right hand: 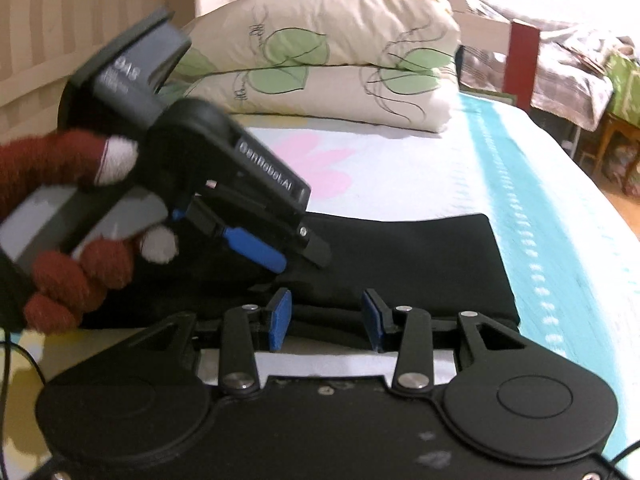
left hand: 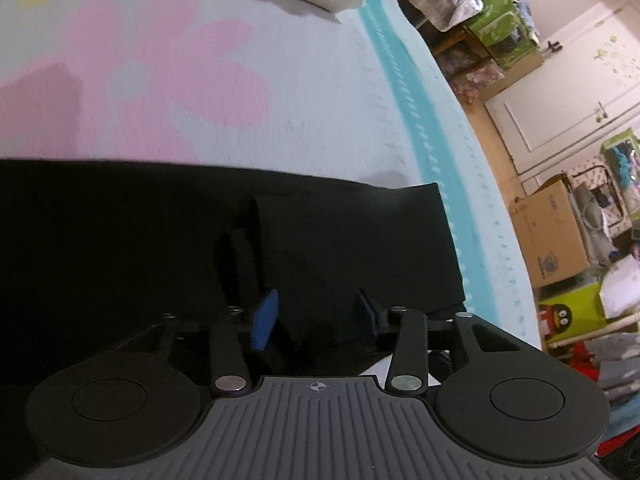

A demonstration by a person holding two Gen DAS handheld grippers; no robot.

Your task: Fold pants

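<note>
Nearest the right wrist camera, the right tongs [right hand: 326,322] stand with their blue-padded jaws parted at the near edge of the folded black fabric pants [right hand: 420,264]. The pads flank the thick near fold without pressing on it, and nothing is gripped.

Just beyond and to the left, a hand in a rust-red knitted glove with white fingertips [right hand: 76,264] holds the grey and black handle of the left tongs [right hand: 298,258], which slant down over the pants. In the left wrist view those left tongs [left hand: 316,316] hang over the dark cloth [left hand: 160,240] with their blue pads well apart and nothing between them: they are open too. No earlier picture is at hand to compare.

The pants lie folded into a flat black rectangle on the bed [right hand: 420,172], across its near part, with their right end close to the bed's right edge. The bed wears a pale blue-white quilted cover with a large pink flower print and a turquoise stripe [right hand: 516,208] that runs along the right edge.

Farther off, at the head of the bed, lies a folded cream quilt with green leaf outlines [right hand: 340,60]. Past the bed's right edge, in the left wrist view, stand a brown cardboard box [left hand: 552,232] on the floor, a white door [left hand: 560,108], and blurred heaps of household things.
</note>
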